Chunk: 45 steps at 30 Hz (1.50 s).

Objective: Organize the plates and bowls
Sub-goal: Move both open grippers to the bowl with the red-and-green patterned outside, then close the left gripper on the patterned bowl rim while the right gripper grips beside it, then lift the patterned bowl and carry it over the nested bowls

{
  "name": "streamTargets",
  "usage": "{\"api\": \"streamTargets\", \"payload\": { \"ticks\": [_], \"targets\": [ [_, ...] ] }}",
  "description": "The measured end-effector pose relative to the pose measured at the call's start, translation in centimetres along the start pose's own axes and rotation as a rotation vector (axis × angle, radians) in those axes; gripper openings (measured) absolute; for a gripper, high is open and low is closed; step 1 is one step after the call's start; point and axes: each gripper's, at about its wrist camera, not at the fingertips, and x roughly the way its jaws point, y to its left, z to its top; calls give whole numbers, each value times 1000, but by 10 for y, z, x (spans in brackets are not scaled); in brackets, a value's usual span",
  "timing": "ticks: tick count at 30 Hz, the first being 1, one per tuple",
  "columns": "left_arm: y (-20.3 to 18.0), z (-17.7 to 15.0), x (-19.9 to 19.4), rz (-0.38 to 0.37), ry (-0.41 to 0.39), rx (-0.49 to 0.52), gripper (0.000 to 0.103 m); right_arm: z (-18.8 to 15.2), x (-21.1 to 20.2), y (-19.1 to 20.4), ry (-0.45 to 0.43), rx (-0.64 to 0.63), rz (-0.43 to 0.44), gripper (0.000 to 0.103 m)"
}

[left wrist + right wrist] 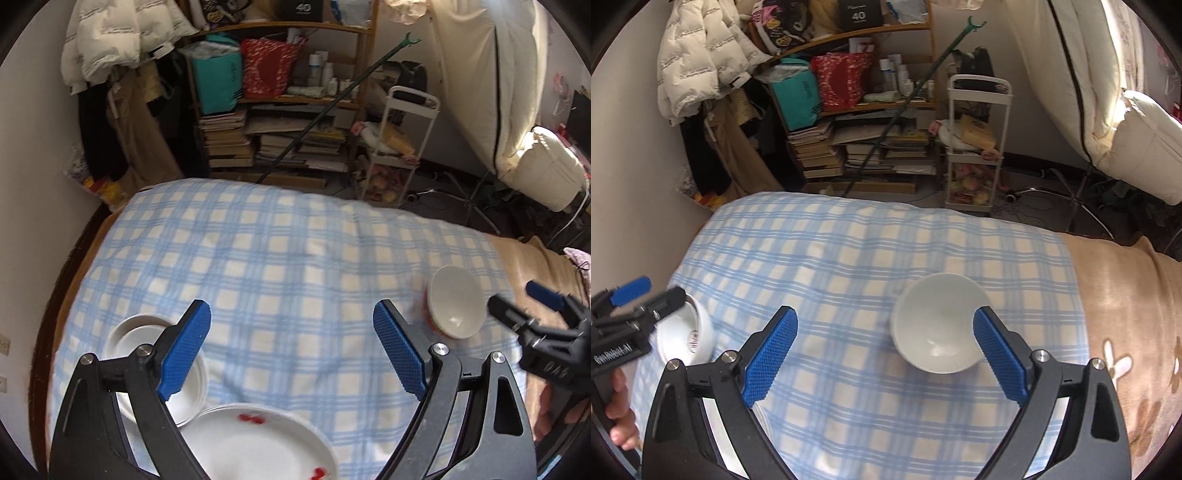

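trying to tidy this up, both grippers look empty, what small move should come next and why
Probably bring the right gripper down around the white bowl. Its jaws stand open with nothing in them, and the bowl sits alone on the checked cloth, close to the right finger. The left gripper is open too, above the plates.

White bowl (blue-checked cloth).

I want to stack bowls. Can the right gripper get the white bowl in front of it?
Probably yes. The right gripper has its jaws wide open, the white bowl lies just ahead beside one jaw, and nothing sits between them on the cloth.
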Motion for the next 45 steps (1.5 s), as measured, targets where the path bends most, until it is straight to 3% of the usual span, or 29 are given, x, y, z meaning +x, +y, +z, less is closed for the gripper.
{"api": "streamTargets", "payload": {
  "ticks": [9, 21, 27, 29, 31, 34, 36, 42, 45],
  "targets": [
    [-66, 9, 49, -38, 34, 91, 89, -19, 31, -63, 39, 62, -49, 100],
    [-125, -14, 127, -58, 132, 177, 89, -29, 76, -113, 107, 143, -30, 100],
    [-141, -21, 155, -72, 175, 218, 89, -31, 97, -120, 143, 147, 13, 87],
    [-144, -22, 162, -88, 187, 222, 81, -33, 104, -119, 160, 137, 29, 76],
    [-145, -24, 169, -143, 213, 197, 42, -34, 109, -117, 177, 145, 43, 54],
    [-144, -28, 170, -215, 222, 144, 21, -34, 113, -113, 194, 148, 90, 27],
    [-148, -31, 169, -224, 215, 147, 11, -33, 113, -107, 194, 122, 106, 16],
    [-143, -36, 167, -218, 227, 53, 9, -32, 106, -96, 178, 127, 76, 14],
    [-139, -36, 157, -200, 227, 59, 8, -33, 99, -88, 177, 126, 65, 13]
  ]
}}
